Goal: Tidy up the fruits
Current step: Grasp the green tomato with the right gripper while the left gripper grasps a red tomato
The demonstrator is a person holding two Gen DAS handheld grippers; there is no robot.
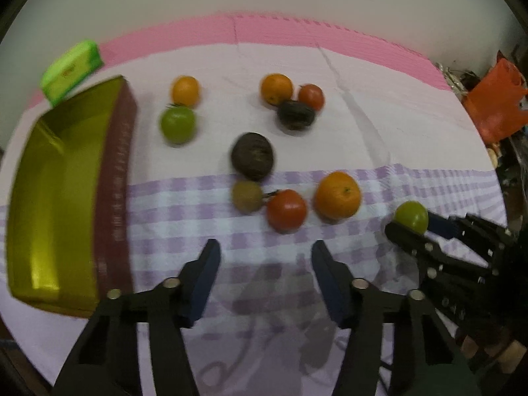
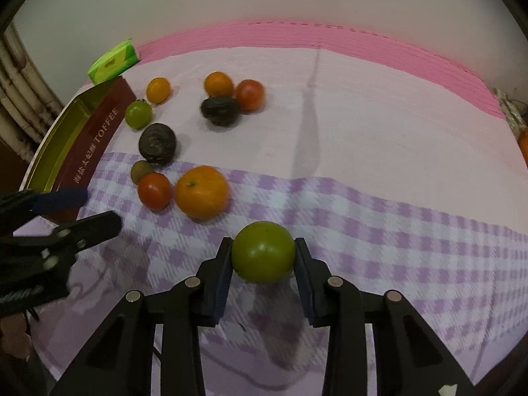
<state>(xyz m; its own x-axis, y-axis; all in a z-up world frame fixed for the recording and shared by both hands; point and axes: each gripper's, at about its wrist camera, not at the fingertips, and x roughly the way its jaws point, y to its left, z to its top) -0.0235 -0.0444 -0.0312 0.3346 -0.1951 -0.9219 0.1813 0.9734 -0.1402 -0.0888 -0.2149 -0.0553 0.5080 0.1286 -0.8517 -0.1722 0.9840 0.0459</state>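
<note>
On the checked cloth, seen from the left wrist, the left gripper (image 1: 265, 264) hovers partly open with nothing between its blue pads, aimed short of the red tomato (image 1: 286, 210). Beside it lie a large orange (image 1: 337, 194), a small brownish-green fruit (image 1: 247, 196) and a dark round fruit (image 1: 252, 155). Farther back sit two small oranges, one more red tomato, another dark fruit and a green tomato (image 1: 177, 124). The gold tin (image 1: 49, 198) lies empty at the left.

From the right wrist, the right gripper (image 2: 263, 257) is closed on a second green tomato (image 2: 263, 251), both pads pressing its sides, low over the desk. Counted here: three oranges, two red tomatoes, two green, two dark fruits, one brownish one.

Judging by this, the pick is in hand; next the tomato needs lifting clear and carrying left to the tin, past the other gripper.
</note>
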